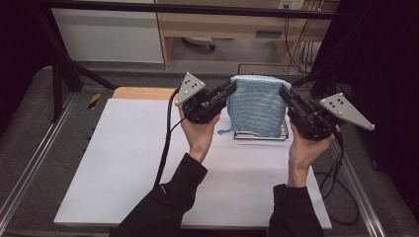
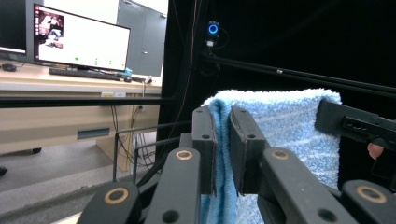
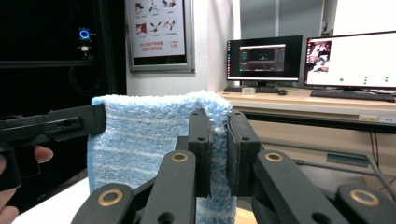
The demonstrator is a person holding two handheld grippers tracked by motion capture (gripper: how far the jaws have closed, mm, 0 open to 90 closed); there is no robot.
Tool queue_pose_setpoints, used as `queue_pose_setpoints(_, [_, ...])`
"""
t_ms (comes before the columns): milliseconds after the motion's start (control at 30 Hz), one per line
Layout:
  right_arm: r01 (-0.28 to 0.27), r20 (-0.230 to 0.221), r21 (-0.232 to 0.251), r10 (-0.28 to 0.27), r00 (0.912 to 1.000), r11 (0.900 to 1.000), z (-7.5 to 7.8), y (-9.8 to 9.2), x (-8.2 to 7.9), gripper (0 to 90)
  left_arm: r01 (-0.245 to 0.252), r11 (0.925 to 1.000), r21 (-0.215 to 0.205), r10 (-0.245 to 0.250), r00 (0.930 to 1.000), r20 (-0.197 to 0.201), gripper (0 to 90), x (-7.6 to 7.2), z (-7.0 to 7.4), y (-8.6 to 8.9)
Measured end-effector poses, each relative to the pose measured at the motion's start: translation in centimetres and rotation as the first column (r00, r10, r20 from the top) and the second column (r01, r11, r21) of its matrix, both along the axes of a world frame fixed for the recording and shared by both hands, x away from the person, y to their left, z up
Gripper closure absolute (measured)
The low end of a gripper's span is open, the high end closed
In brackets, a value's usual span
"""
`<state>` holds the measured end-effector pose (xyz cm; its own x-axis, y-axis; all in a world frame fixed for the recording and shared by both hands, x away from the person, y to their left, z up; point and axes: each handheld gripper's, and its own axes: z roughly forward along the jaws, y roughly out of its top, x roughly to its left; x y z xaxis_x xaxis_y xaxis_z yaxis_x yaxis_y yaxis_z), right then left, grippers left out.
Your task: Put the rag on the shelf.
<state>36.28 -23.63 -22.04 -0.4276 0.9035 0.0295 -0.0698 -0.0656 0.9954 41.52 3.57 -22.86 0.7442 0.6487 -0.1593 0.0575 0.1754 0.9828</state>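
Note:
A light blue striped towel (image 1: 258, 104) hangs spread above a black wire rack (image 1: 261, 136) at the back of the white table. My left gripper (image 1: 232, 90) is shut on the towel's upper left corner, and my right gripper (image 1: 284, 93) is shut on its upper right corner. In the left gripper view the jaws pinch the towel's (image 2: 280, 123) folded edge at my left gripper (image 2: 223, 140), with the other gripper's jaw (image 2: 355, 123) at the far side. In the right gripper view my right gripper (image 3: 219, 140) clamps the towel (image 3: 144, 135) edge the same way.
The white table top (image 1: 148, 163) spreads in front of and left of the rack. A wooden board (image 1: 143, 93) lies at the table's back edge. Black frame bars (image 1: 64, 74) and cables stand at the back, and desks with monitors (image 3: 350, 58) lie beyond.

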Motion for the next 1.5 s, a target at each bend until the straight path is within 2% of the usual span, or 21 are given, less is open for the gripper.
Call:
queue_pose_setpoints(400, [0.033, 0.017, -0.008, -0.033, 0.9993, 0.999, 1.9, -1.2, 1.3, 82.7, -0.008, 1.0, 0.003, 0.008, 0.9997, 0.025, 81.1, 0.8, 2.2, -1.6])
queue_pose_setpoints(800, [0.056, 0.033, 0.008, -0.057, 0.9978, 0.998, 3.4, -2.6, 2.8, 82.7, -0.011, 0.9999, 0.011, 0.01, 0.9992, 0.038, 81.1, 1.9, 4.0, -3.3])
queue_pose_setpoints(1133, [0.045, 0.038, 0.019, -0.046, 0.9982, 0.999, 4.5, -3.6, 4.4, 82.6, -0.017, 0.9996, 0.021, 0.016, 0.9991, 0.04, 80.9, 3.2, 5.7, -4.0])
queue_pose_setpoints(1167, [0.044, 0.038, 0.02, -0.045, 0.9982, 0.999, 4.6, -3.6, 4.6, 82.6, -0.02, 0.9997, 0.017, 0.019, 0.9985, 0.052, 80.9, 3.5, 5.9, -4.1])
queue_pose_setpoints(1200, [0.042, 0.041, 0.022, -0.043, 0.9982, 0.999, 4.7, -3.7, 4.9, 82.6, -0.021, 0.9995, 0.022, 0.021, 0.999, 0.04, 80.9, 3.5, 6.0, -4.2])
queue_pose_setpoints(1300, [0.04, 0.036, 0.033, -0.041, 0.9985, 0.999, 4.9, -4.0, 5.5, 82.6, -0.023, 0.9993, 0.029, 0.022, 0.999, 0.038, 80.9, 4.1, 6.4, -4.5])
queue_pose_setpoints(1433, [0.034, 0.039, 0.046, -0.036, 0.9986, 0.998, 5.3, -4.4, 6.4, 82.5, -0.001, 1.0, -0.002, 0.001, 0.9999, 0.015, 80.9, 5.1, 6.8, -4.6])
queue_pose_setpoints(1500, [0.032, 0.044, 0.055, -0.034, 0.9984, 0.998, 5.6, -4.5, 6.7, 82.4, 0.0, 1.0, 0.0, 0.0, 0.9999, 0.012, 80.8, 5.5, 6.9, -4.7])
